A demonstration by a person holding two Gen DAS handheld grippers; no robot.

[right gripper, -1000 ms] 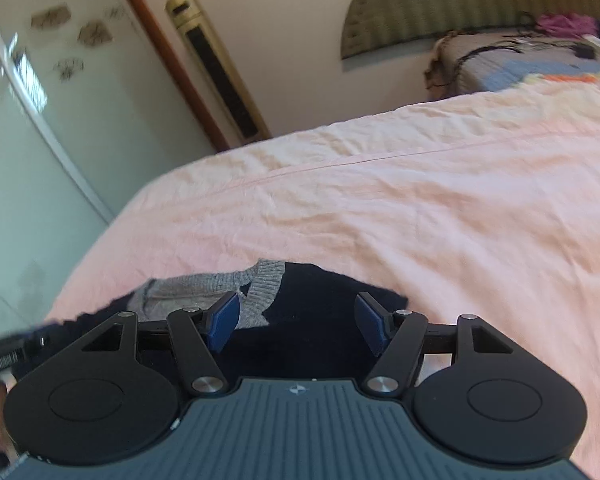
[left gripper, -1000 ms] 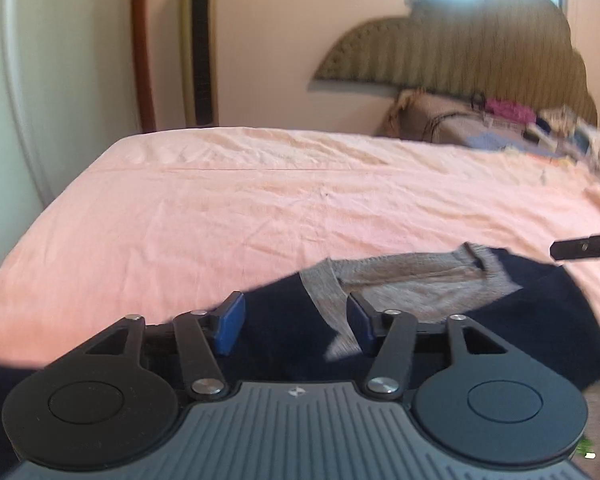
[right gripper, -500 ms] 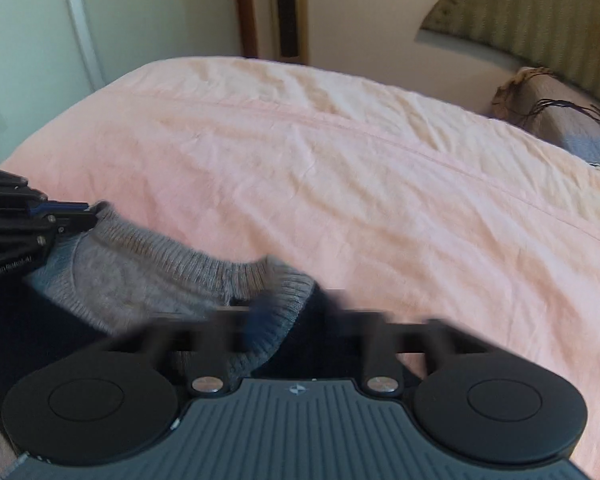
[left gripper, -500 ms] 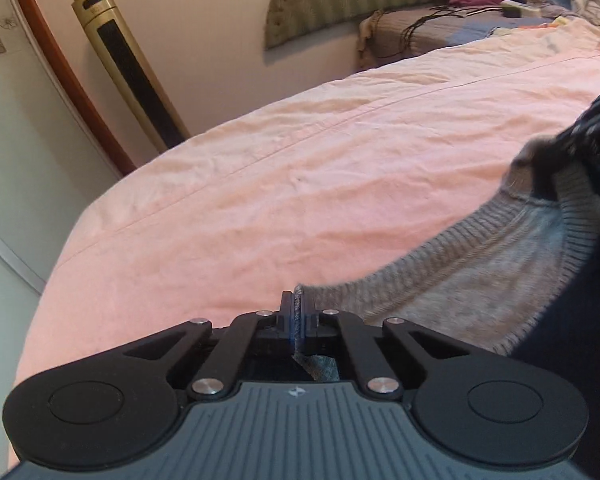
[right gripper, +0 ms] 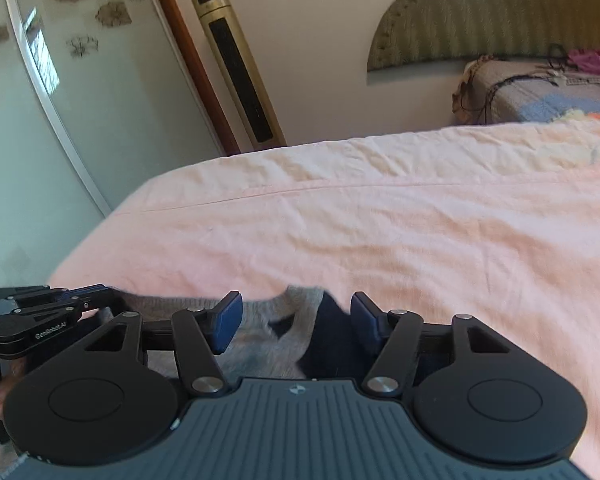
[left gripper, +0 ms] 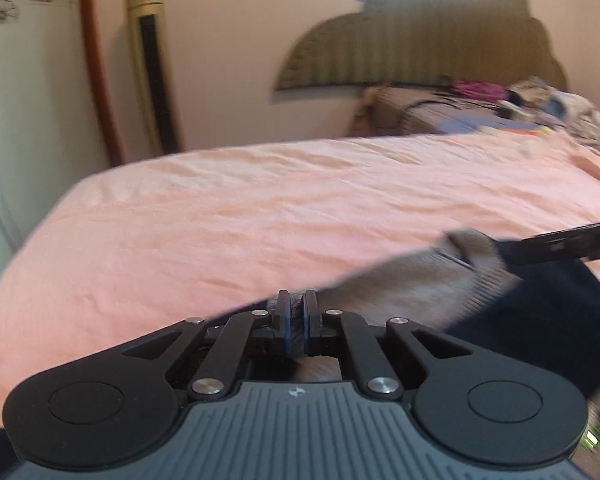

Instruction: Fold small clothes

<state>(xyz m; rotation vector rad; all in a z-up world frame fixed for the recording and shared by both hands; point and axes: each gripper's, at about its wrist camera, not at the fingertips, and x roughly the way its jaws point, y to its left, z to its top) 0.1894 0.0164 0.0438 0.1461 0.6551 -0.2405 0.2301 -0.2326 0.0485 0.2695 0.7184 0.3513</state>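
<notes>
- The garment (left gripper: pixel 420 292), grey knit with navy, is seen lifted over the pink bed (left gripper: pixel 260 216); its stretched edge runs from the left gripper (left gripper: pixel 294 312), clamped on it, toward 2 o'clock.
- The right gripper (right gripper: pixel 296 320), parted, straddles the collar; half a second earlier it was motion-blurred.

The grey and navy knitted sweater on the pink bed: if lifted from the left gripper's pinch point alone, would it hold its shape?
Probably not. The grey and navy knitted sweater looks soft and floppy: it stretches away from the left gripper, shut on its edge. It likely grips well, since the ribbed knit bunches between the pads. The right gripper is open over the collar, so that side would probably sag onto the pink bedsheet.
</notes>
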